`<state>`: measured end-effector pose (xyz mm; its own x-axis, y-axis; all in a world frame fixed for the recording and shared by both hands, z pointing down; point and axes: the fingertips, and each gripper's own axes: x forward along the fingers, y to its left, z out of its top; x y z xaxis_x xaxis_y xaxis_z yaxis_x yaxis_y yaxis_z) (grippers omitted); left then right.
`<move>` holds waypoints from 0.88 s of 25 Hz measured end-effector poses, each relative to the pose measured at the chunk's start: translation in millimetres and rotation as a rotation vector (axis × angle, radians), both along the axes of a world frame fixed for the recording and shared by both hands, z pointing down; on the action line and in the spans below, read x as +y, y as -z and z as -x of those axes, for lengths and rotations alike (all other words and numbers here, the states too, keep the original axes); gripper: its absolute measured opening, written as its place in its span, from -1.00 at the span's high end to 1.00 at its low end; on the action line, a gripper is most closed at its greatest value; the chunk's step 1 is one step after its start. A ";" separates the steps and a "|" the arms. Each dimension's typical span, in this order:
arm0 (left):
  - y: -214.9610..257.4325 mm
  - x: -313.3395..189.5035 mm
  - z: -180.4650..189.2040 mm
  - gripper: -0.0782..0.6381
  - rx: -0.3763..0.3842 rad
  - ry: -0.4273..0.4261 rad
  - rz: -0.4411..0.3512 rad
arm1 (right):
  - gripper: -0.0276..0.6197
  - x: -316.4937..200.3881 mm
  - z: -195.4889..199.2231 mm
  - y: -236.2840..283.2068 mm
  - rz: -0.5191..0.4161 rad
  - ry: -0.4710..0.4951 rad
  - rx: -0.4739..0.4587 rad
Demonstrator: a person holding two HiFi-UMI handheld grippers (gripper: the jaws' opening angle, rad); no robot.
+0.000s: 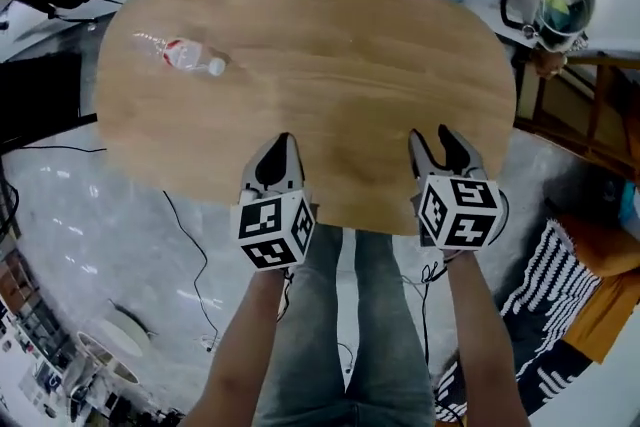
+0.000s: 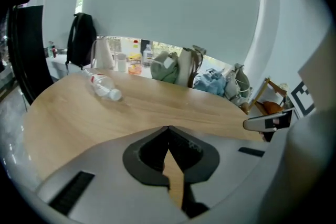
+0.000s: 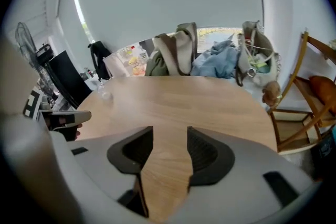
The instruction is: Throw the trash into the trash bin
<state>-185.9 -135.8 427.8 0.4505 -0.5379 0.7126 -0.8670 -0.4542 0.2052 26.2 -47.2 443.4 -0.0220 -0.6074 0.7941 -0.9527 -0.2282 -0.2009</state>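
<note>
Obs.: Oval wooden counter [image 1: 340, 65], bare except for one item of trash, a clear plastic bottle [image 1: 180, 54]. It lies on its side in the far left part of the top, with its white cap [image 1: 215, 67] pointing toward the middle. It has a red-and-white label and looks empty.

Tongs: both hover over the near edge of the counter, well apart from the bottle. Left tongs [image 1: 284, 139]: jaw tips meet, nothing between them. Right tongs [image 1: 432, 135]: jaws spread wide, only bare wood between them.

Bin: I can't pick one out with certainty in any view. Bags and clothing are heaped beyond the far edge.

Handling (judgement): the bottle should be very light, with thin, springy walls and a smooth, slippery skin. Being round, it is likely to roll away if nudged from the side. The best hold looks to be across the labelled mid-body, with the jaws square to the long axis. Squeeze firmly, since the wall will dent. The neck below the cap is stiffer but a narrower target. The left tongs are nearer but need opening first.
</note>
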 end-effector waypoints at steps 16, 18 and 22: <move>-13.7 -49.3 161.7 0.73 -0.005 0.358 0.009 | 0.27 -136.4 169.5 -10.0 -0.017 0.422 -0.022; -17.0 -55.9 175.2 0.73 -0.004 0.387 0.010 | 0.27 -149.9 185.0 -13.1 -0.019 0.458 -0.021; -23.3 -72.0 193.1 0.73 0.012 0.439 0.023 | 0.27 -178.0 210.7 -18.3 -0.016 0.528 -0.011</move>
